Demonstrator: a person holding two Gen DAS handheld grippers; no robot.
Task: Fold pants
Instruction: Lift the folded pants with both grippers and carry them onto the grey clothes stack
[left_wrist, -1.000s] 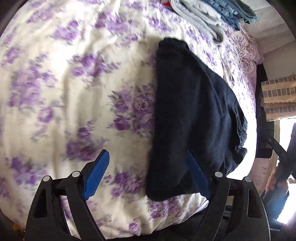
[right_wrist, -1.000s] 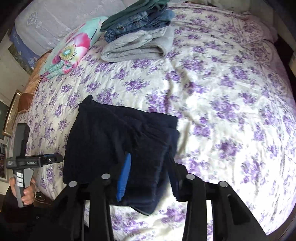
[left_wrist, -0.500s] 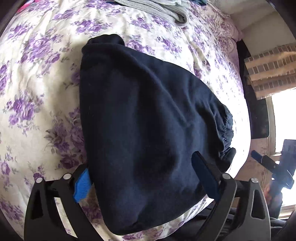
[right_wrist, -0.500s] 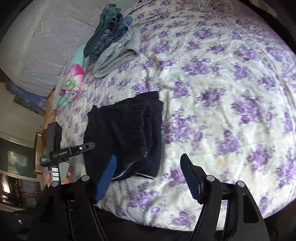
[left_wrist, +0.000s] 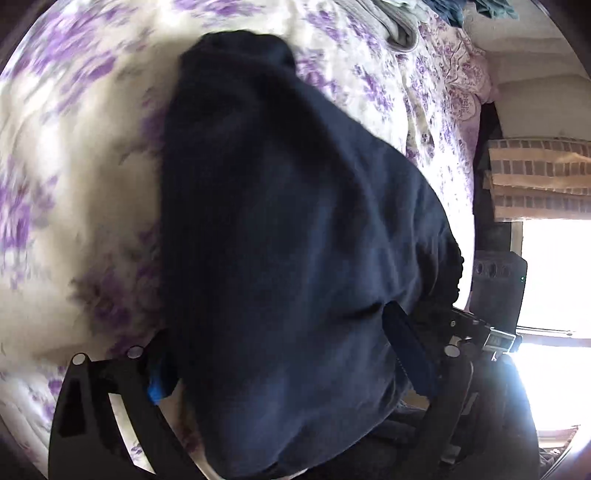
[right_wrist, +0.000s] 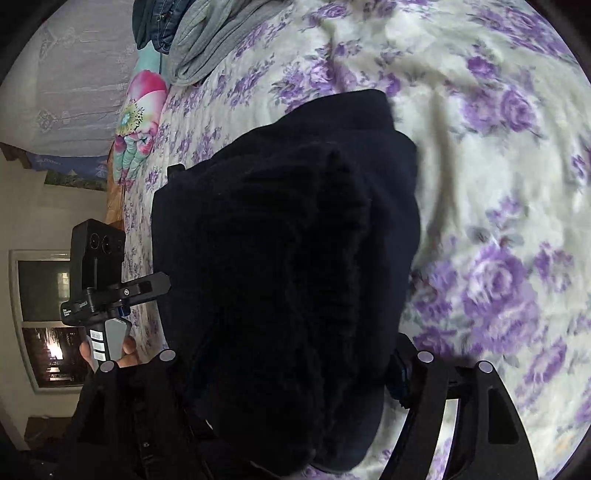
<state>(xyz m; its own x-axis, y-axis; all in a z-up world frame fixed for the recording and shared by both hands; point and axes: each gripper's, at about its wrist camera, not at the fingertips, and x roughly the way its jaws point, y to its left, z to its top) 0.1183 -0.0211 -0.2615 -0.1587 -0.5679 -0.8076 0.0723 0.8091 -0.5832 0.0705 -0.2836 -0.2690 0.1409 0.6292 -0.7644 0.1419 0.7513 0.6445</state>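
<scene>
Left wrist view: pants (left_wrist: 295, 258) straddled by my released fingers (left_wrist: 159, 387).
Right gripper (right_wrist: 288, 376) spread likewise; I'd clench both together beneath the pants, lifting evenly off the bed (left_wrist: 74, 166).

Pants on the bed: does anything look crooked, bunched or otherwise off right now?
Nothing stands out. The dark pants lie folded on the floral bedspread, with the left tool and right tool open around their near end. The clothes stack looks tidy.
</scene>
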